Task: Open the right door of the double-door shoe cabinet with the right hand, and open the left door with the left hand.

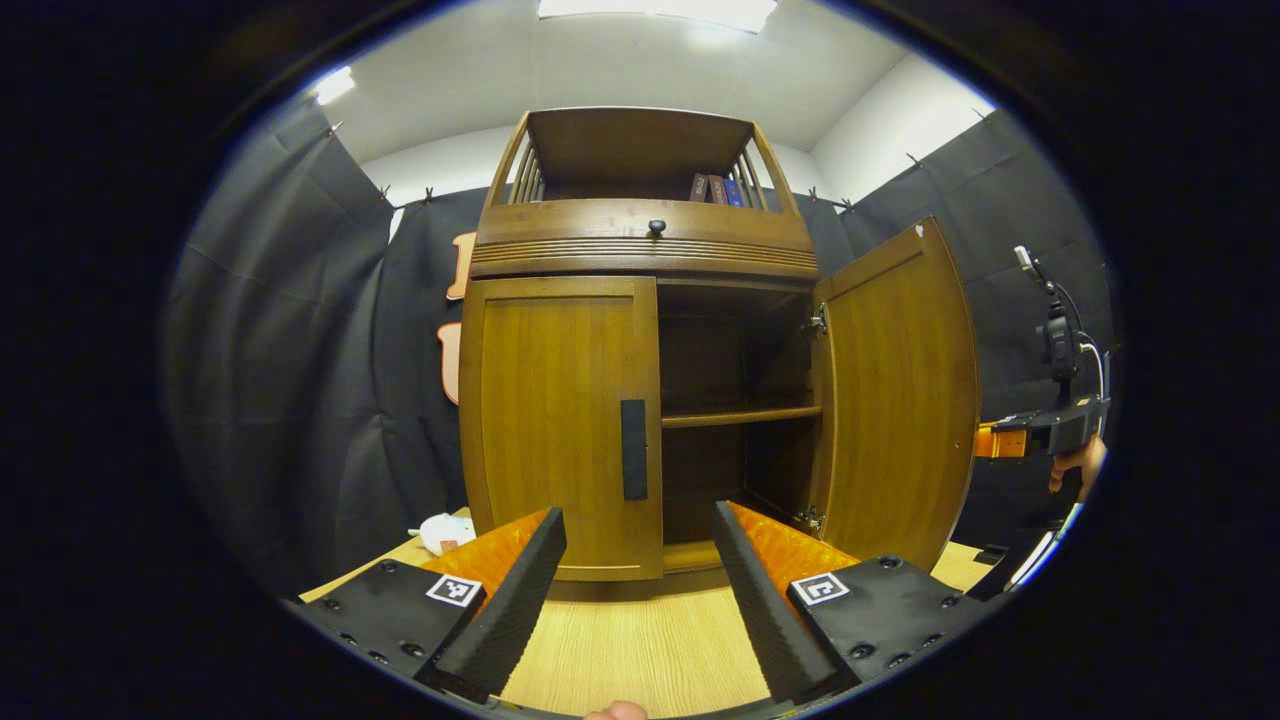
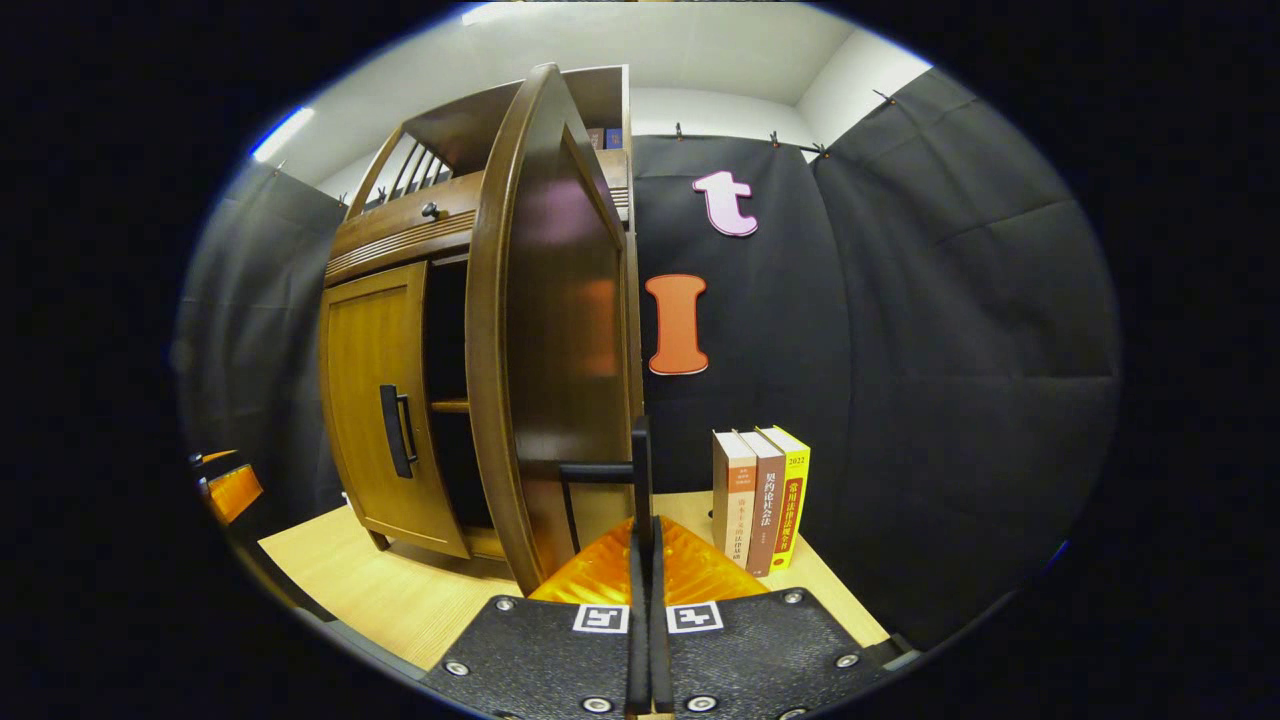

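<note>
Brown wooden shoe cabinet (image 1: 640, 250) upright on tabletop. Right door (image 1: 895, 400) swung wide open toward three o'clock, shelf exposed. Left door (image 1: 560, 420) closed flush, black vertical handle (image 1: 634, 449) at its inner edge.

shoe cabinet (image 1: 640, 260) on table (image 1: 640, 650) | right door (image 1: 900, 390) swung open, left door (image 1: 560, 420) closed | shelf (image 1: 740, 416) inside | books (image 2: 762, 500) right of cabinet

Black cloth walls (image 2: 950, 300), white ceiling (image 1: 640, 70) with bright lights, pale wood tabletop (image 1: 640, 650), 3 upright books (image 2: 762, 500)
</note>
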